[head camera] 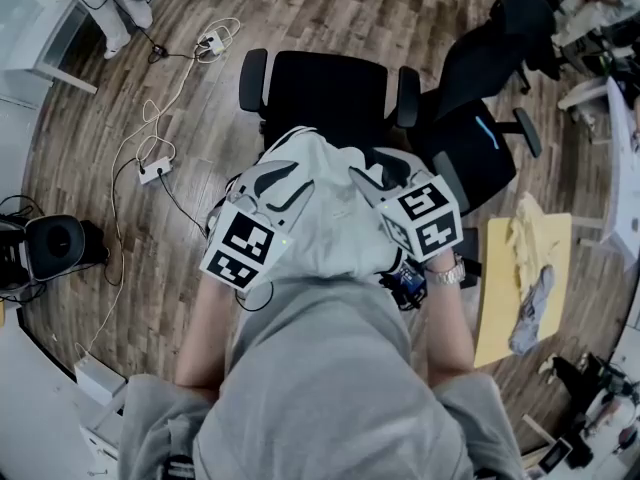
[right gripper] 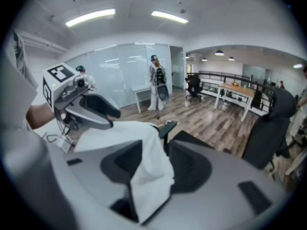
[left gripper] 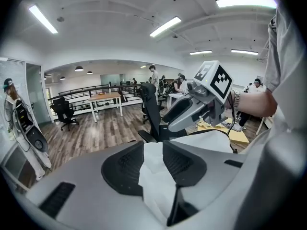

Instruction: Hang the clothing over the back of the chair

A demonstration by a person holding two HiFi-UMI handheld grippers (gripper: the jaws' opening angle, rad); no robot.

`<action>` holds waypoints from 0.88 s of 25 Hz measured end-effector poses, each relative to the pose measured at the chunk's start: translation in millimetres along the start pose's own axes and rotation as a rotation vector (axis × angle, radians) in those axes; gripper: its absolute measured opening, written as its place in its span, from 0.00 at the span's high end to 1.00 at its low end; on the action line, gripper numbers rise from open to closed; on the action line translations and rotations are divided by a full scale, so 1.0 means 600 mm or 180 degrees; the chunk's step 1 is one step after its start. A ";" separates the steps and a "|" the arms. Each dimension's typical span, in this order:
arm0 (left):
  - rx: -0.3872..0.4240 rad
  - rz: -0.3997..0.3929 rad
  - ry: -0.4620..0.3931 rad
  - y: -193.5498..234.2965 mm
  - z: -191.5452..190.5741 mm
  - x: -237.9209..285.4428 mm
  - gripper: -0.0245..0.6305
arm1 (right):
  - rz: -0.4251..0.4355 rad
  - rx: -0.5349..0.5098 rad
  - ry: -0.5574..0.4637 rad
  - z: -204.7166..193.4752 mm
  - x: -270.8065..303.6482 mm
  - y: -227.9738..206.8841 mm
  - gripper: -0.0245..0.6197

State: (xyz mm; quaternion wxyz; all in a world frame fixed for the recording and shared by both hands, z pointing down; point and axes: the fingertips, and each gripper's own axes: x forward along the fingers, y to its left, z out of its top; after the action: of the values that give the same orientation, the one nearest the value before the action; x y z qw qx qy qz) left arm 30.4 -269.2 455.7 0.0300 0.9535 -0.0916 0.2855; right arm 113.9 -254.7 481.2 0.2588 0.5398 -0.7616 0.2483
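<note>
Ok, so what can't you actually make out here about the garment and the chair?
- Chair back: in the head view it is hidden under the garment; only seat and armrests show.
- Garment's type: it is bunched; the left claw and right claw views show only white folds pinched between the jaws.
- Garment's lower edge: head view, covered by the person's torso.
- Things on the yellow table: too small.

My pale grey plastic left gripper [left gripper: 153, 157] and matching right gripper [right gripper: 154, 159] have black ribbed pads [left gripper: 122, 169]; each carries a white cube [head camera: 240, 247] with black square markers. I wear a grey short-sleeved shirt [head camera: 330, 388] and a silver wristwatch [head camera: 445, 274], dark cables [head camera: 404, 284] beside it.
</note>
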 end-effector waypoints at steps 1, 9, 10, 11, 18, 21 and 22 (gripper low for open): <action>-0.0005 0.0029 -0.0030 -0.002 0.002 -0.002 0.75 | -0.0025 0.0020 -0.0034 -0.001 -0.007 -0.004 0.68; -0.0089 0.0165 -0.0316 -0.040 0.025 -0.009 0.91 | -0.0127 0.0182 -0.0244 -0.033 -0.065 -0.019 0.89; -0.0091 0.0176 -0.0328 -0.046 0.026 -0.009 0.91 | -0.0108 0.0194 -0.0264 -0.037 -0.071 -0.018 0.89; -0.0093 0.0187 -0.0335 -0.051 0.026 -0.010 0.91 | -0.0094 0.0198 -0.0283 -0.040 -0.076 -0.016 0.89; -0.0295 0.0330 -0.0486 -0.084 0.033 -0.020 0.92 | 0.0003 0.0151 -0.0408 -0.066 -0.115 0.002 0.90; -0.0350 0.0403 -0.0630 -0.100 0.041 -0.032 0.92 | 0.0089 0.0080 -0.0508 -0.075 -0.132 0.015 0.90; -0.0351 0.0419 -0.0672 -0.109 0.042 -0.037 0.92 | 0.0130 0.0051 -0.0559 -0.078 -0.140 0.021 0.90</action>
State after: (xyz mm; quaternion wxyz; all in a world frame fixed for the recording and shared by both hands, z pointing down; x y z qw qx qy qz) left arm 38.5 -204.1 421.9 0.0538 0.9671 -0.1722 0.1795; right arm 131.7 -162.0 459.1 0.1815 0.5459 -0.7902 0.2113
